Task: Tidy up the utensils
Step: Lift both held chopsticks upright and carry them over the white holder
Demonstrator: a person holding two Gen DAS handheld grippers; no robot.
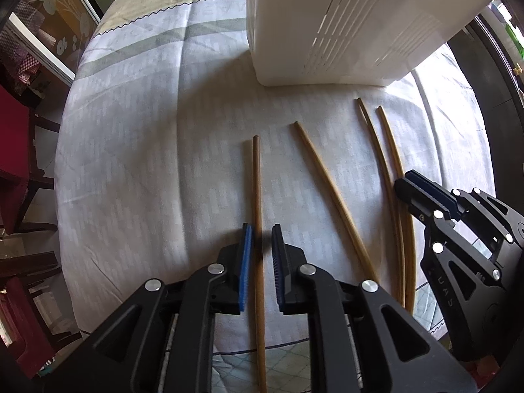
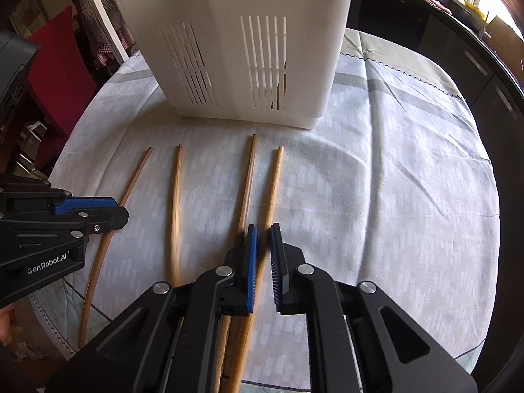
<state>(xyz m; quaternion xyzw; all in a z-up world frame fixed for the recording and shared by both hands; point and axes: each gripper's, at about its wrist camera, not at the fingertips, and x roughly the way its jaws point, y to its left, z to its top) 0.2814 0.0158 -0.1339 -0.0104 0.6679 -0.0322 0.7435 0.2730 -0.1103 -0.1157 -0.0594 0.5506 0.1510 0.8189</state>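
While both grippers close on chopsticks (image 1: 258, 196), holder (image 1: 327, 32) stands beyond.

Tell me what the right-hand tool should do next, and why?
Probably lift it a little. The right gripper's jaws look shut on the rightmost chopstick, which lies flat on the tablecloth; the white holder beyond stands tall, so height comes first.

Home dining room; clothed table (image 1: 131, 150); chairs (image 1: 16, 163)

Left tool (image 1: 261, 255) astride one chopstick (image 1: 257, 196) — white holder (image 1: 327, 32) beyond.
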